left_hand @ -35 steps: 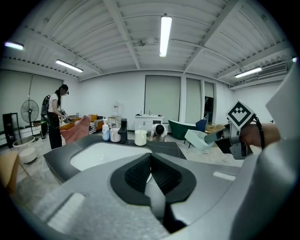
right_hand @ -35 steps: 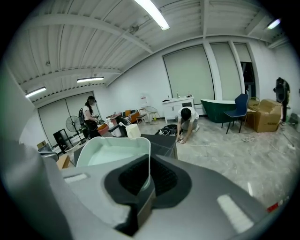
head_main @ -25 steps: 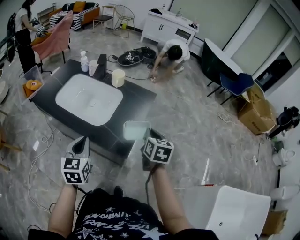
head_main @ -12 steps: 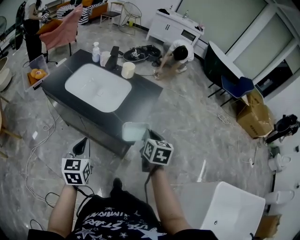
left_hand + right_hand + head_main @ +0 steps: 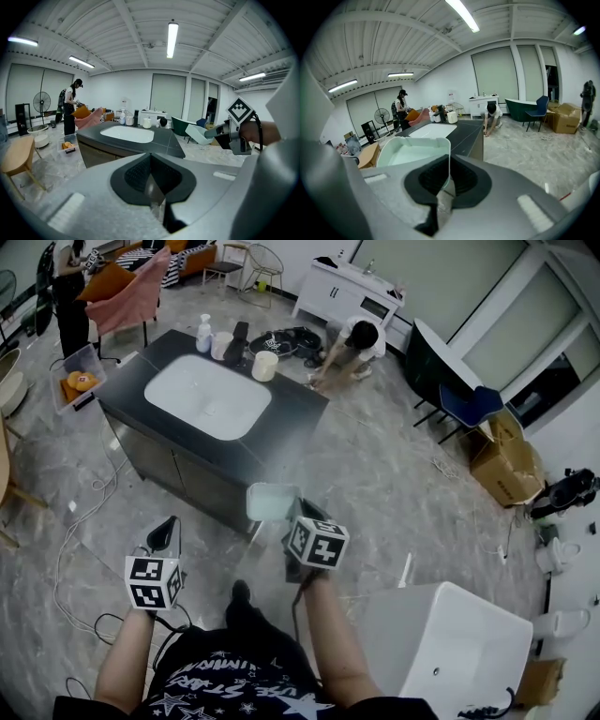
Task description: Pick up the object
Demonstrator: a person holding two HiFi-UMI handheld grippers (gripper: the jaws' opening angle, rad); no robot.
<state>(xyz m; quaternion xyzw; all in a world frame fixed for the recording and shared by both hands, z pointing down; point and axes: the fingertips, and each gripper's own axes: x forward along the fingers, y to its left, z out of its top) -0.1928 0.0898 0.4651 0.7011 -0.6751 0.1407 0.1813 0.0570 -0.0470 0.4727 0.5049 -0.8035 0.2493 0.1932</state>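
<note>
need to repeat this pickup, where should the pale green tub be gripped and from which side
Grip the pale green tub by its thin upright wall, one jaw inside, one outside, coming in from the person's side. It is open-topped and probably too wide to span; the right gripper holds it this way.

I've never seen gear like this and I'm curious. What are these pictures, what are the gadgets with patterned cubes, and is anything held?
A person holds a two-jaw gripper in each hand; the patterned cubes are part of them. The head view looks down from a camera on the person's head. The other two views come from cameras riding on each gripper, looking along its jaws. The right gripper is shut on the rim of a pale green tub. The left gripper is shut and empty. Ahead stands a dark counter with a white basin, a pump bottle and cups near its far edge.
</note>
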